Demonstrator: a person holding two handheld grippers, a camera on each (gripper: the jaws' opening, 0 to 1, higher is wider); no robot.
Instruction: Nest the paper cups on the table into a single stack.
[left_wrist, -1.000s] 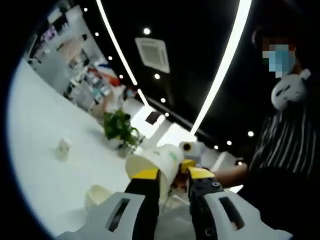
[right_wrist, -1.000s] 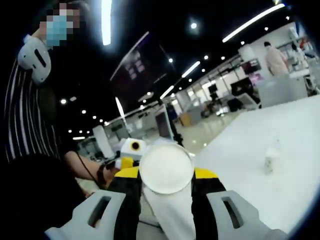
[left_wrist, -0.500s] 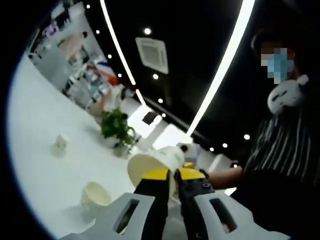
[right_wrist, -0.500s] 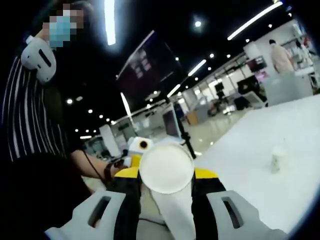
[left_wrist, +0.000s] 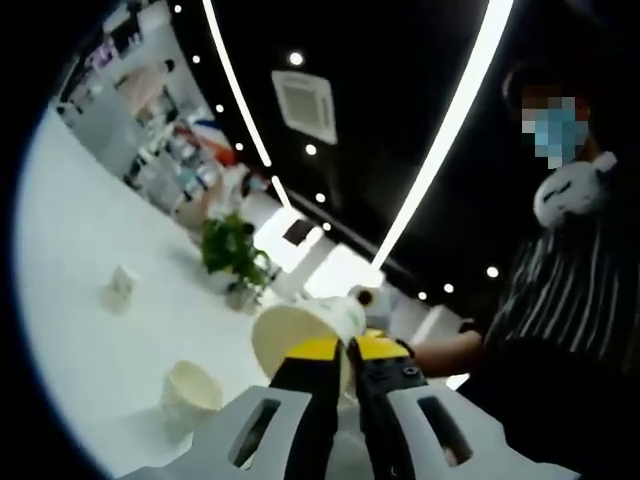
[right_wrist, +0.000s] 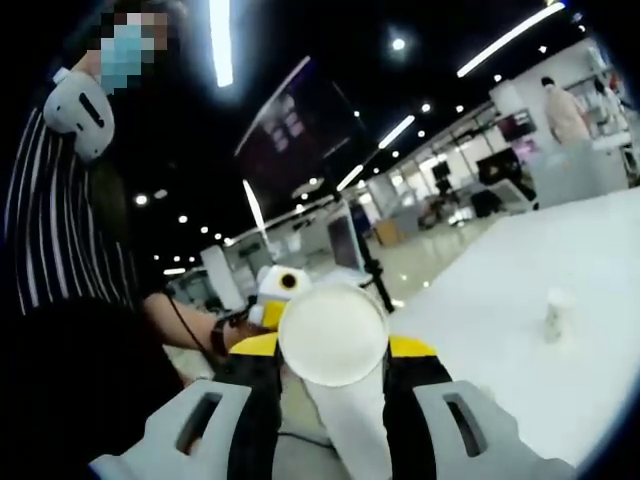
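A white paper cup with green print is tipped on its side above the table, its open mouth turned to the left. My left gripper is shut on its wall, yellow tips almost touching. In the right gripper view a paper cup shows a round white end. Its body runs down between the jaws of my right gripper, which is shut on it. I cannot tell whether the two views show one cup. A second cup stands mouth up on the white table.
A small white object stands farther out on the table. A potted green plant stands at the table's far edge. A person in a striped top is close behind the grippers.
A second ago my left gripper's jaws stood wide apart around the cup; they have since shut on its wall. The right gripper keeps its hold. Both views shifted slightly.
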